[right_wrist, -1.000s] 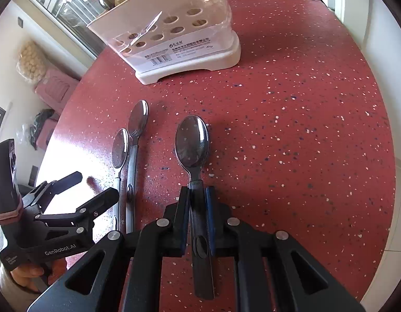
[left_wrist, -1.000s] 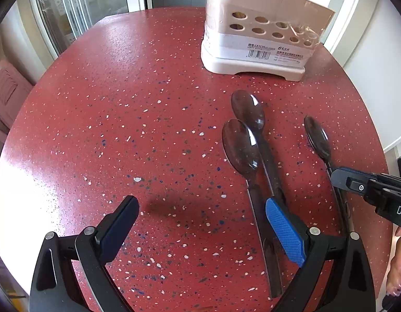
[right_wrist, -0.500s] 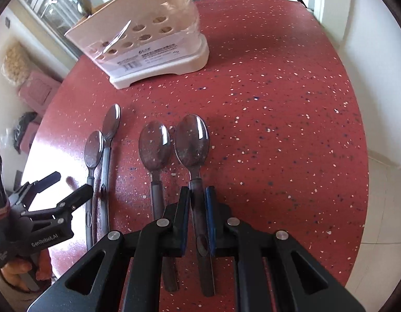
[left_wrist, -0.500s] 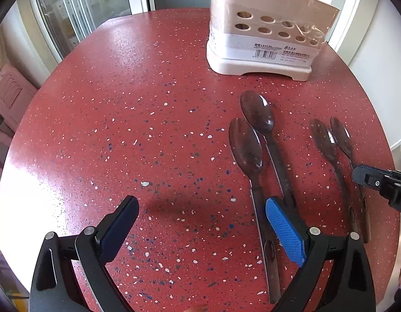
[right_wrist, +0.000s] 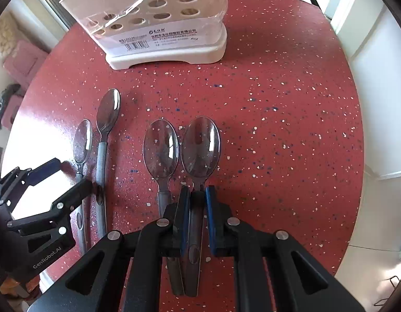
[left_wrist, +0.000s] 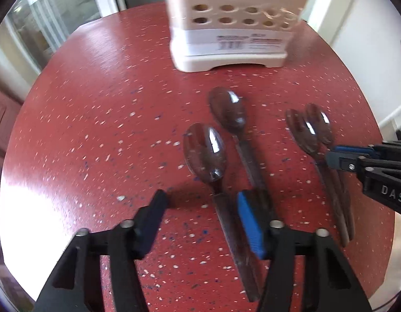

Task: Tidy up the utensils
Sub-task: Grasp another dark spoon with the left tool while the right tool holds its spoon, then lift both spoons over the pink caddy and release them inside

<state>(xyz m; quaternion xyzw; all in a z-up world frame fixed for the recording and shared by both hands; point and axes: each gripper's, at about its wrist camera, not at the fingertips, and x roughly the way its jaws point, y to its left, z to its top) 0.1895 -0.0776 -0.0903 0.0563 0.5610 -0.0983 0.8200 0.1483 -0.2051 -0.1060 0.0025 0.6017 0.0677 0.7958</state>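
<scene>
Your right tongs (right_wrist: 195, 221) clamp a spoon (right_wrist: 200, 147) handle while the left tongs (left_wrist: 200, 223), still empty, are closing around another spoon (left_wrist: 204, 152); next, lift both toward the holder (right_wrist: 158, 26) ahead.

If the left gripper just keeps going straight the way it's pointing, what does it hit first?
Most likely the handle of the nearest spoon, which lies between the left gripper's closing jaws, close to the blue pad, with the red table under it. How high the gripper hangs above it is unclear.
</scene>
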